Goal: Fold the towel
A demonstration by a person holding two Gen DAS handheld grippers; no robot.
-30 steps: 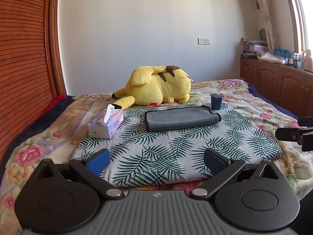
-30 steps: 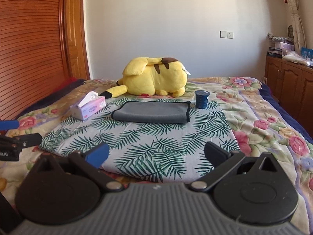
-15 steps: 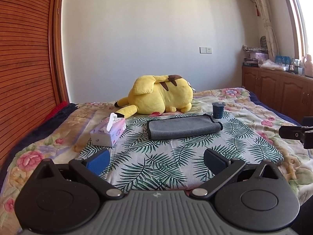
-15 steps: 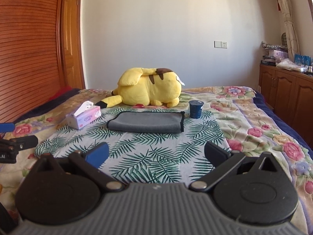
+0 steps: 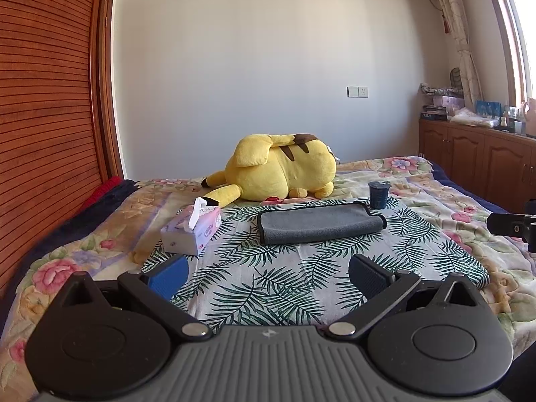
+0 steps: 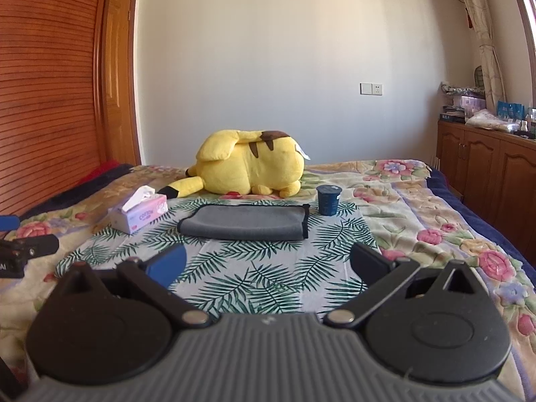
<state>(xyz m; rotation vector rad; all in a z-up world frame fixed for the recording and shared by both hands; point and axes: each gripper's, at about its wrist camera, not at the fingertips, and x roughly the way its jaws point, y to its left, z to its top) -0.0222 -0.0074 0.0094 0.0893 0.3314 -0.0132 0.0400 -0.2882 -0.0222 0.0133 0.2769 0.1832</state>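
Note:
A grey towel (image 5: 320, 222) lies folded into a flat rectangle on a palm-leaf cloth (image 5: 268, 278) on the bed; it also shows in the right wrist view (image 6: 246, 222). My left gripper (image 5: 268, 273) is open and empty, held back from the towel over the near edge of the cloth. My right gripper (image 6: 268, 264) is also open and empty, at a similar distance from the towel. Each gripper's tip shows at the edge of the other's view.
A yellow plush toy (image 5: 281, 171) lies behind the towel. A tissue box (image 5: 192, 229) stands to the towel's left and a dark blue cup (image 5: 378, 194) at its back right. A wooden wardrobe (image 5: 50, 117) is on the left, low cabinets (image 5: 475, 164) on the right.
Both grippers have tilted upward and drawn back a little, so the towel and bed sit lower in both views. The towel has not moved. Both stay open.

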